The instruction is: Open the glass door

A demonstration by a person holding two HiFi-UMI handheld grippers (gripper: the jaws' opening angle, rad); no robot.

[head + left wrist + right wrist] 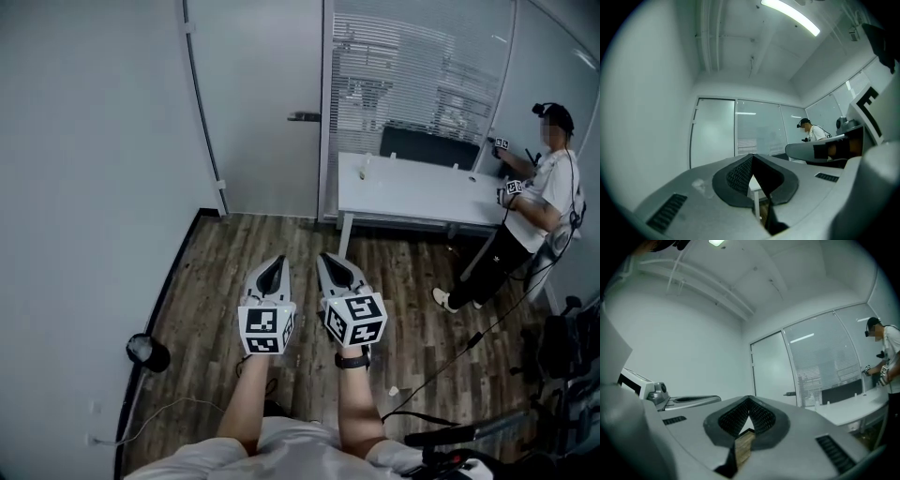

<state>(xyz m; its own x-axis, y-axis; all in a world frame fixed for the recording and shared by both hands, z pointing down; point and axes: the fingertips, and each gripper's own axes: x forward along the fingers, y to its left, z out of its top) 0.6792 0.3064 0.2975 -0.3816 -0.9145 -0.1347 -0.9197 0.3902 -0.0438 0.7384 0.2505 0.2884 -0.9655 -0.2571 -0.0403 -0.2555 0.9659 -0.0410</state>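
Note:
The frosted glass door stands closed at the far end of the room, with a dark lever handle on its right edge. Both grippers are held side by side over the wood floor, well short of the door and pointing toward it. My left gripper is shut with nothing in it. My right gripper is shut and empty too. In the left gripper view the door shows beyond the closed tips. In the right gripper view the door and its handle lie ahead of the tips.
A white table stands right of the door before a glass partition with blinds. A person stands at its right end. A plain wall runs along the left, with a black round object and a cable at its foot. Dark equipment sits at the right.

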